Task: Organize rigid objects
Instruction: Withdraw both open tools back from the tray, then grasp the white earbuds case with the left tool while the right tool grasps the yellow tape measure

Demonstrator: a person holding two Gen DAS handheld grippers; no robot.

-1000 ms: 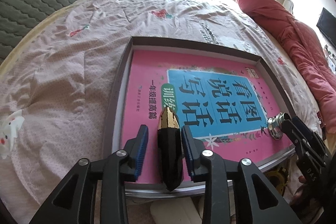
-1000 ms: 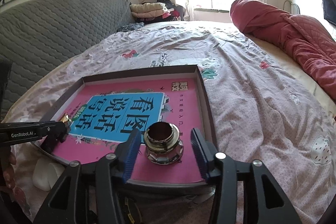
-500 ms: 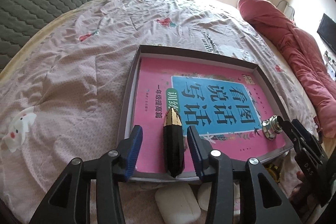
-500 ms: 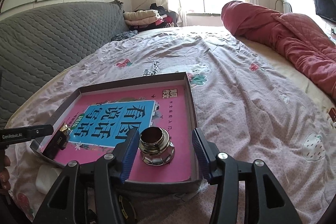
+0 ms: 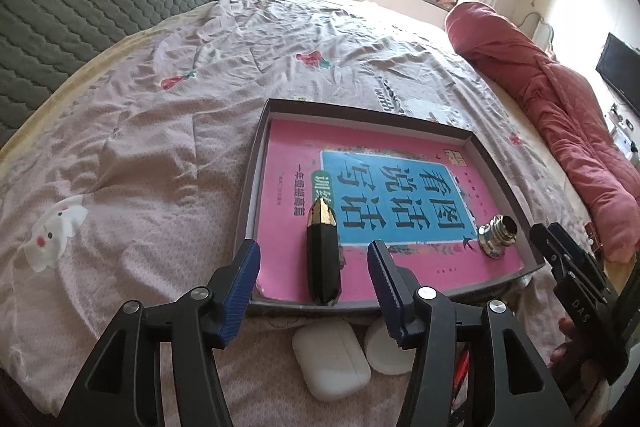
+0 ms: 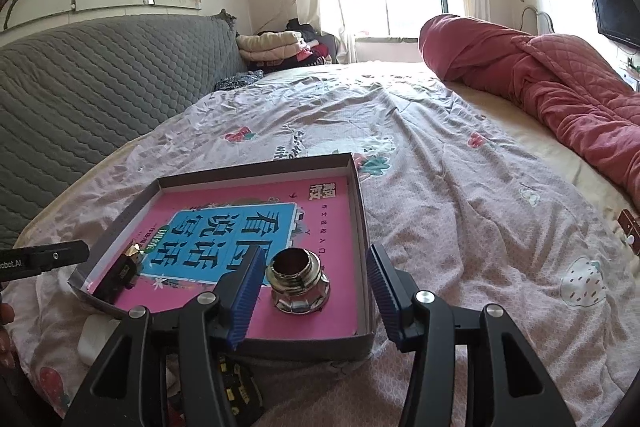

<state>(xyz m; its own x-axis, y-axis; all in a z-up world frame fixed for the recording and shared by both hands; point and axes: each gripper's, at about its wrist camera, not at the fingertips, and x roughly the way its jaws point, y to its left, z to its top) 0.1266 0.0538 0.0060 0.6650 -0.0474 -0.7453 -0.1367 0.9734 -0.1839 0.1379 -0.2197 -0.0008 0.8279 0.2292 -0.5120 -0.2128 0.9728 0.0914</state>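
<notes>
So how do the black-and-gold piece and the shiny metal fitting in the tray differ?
The black-and-gold piece is long and lies flat; the metal fitting is short, round and stands upright with its opening up. The first is dark with a gold pointed tip, the second all shiny metal. Both rest free on the pink book inside the tray.
</notes>
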